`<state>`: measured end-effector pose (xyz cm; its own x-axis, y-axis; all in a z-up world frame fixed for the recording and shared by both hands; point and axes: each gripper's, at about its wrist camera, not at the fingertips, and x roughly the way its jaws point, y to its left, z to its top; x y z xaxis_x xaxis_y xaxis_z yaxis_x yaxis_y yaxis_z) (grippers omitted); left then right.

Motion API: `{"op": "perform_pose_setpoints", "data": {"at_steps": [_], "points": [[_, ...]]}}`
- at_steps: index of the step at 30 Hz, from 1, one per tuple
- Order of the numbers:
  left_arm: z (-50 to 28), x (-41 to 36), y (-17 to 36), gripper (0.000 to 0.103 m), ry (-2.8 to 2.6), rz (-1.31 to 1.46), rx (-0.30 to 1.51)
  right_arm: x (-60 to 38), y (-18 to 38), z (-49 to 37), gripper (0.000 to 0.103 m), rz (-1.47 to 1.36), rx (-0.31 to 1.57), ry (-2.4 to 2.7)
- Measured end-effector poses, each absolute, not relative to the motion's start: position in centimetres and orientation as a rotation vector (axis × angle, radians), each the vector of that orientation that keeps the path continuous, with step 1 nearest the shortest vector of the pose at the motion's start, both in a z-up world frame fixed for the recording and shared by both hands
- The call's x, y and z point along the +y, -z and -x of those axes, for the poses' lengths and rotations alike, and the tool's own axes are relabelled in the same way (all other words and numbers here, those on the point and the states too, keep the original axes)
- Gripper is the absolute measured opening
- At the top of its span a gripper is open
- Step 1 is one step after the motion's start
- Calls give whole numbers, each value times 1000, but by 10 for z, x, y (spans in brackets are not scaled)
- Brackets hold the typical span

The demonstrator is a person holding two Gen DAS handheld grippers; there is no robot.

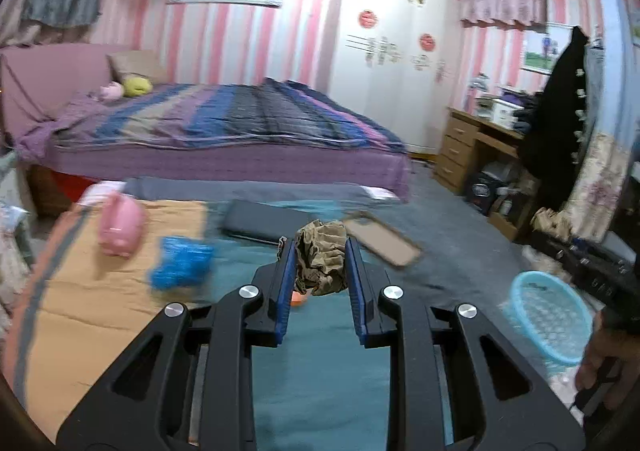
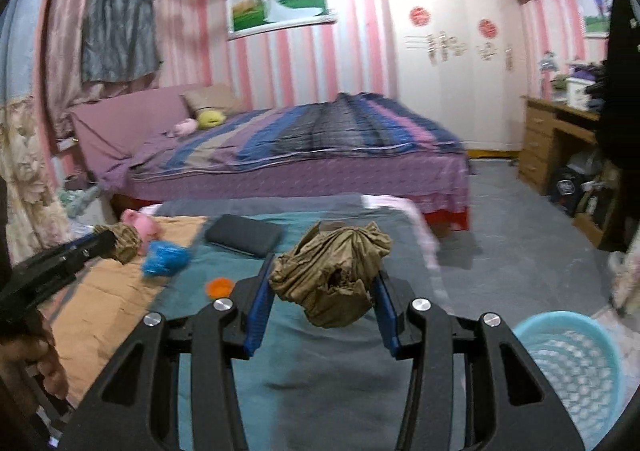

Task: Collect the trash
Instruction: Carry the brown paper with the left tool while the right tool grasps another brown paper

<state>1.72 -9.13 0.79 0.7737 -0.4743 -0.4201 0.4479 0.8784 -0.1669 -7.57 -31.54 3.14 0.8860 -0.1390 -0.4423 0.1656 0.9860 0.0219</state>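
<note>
My left gripper (image 1: pixel 321 247) is shut on a crumpled brown paper wad (image 1: pixel 322 257) and holds it above the teal bedcover (image 1: pixel 320 363); this gripper and its wad also show in the right wrist view (image 2: pixel 122 241) at the left. My right gripper (image 2: pixel 325 275) is shut on a larger crumpled brown paper wad (image 2: pixel 332 277) above the same cover. A light blue mesh basket (image 2: pixel 576 367) stands at the lower right; it also shows in the left wrist view (image 1: pixel 550 317). A crumpled blue wrapper (image 2: pixel 164 257) and a small orange cap (image 2: pixel 219 287) lie on the cover.
A pink piggy toy (image 1: pixel 120 227) sits on the orange blanket (image 1: pixel 80 311). A dark flat case (image 2: pixel 244 235) lies on the cover, and a tan phone-like slab (image 1: pixel 382 237) to its right. A big purple bed (image 2: pixel 320 147) stands behind, a wooden desk (image 2: pixel 556 139) at right, grey floor (image 2: pixel 520 231) between.
</note>
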Motion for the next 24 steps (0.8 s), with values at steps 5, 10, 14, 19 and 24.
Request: {"op": "perform_pose_setpoints", "data": {"at_steps": [5,10,14,19,24], "points": [[0,-152,-17,23,608,53,458,-368,-42,102,45,-112,433,244],[16,-226,-17,23,718,-14,467,-418,-49,124,45,-144,431,313],[25,-272,-17,23,789,-8,480,-441,-55,145,45,-138,414,422],[38,-323,-14,23,866,-4,499,-458,-61,161,45,-147,405,487],[51,-353,-7,23,909,-24,513,-489,-62,180,45,-185,403,523]]}}
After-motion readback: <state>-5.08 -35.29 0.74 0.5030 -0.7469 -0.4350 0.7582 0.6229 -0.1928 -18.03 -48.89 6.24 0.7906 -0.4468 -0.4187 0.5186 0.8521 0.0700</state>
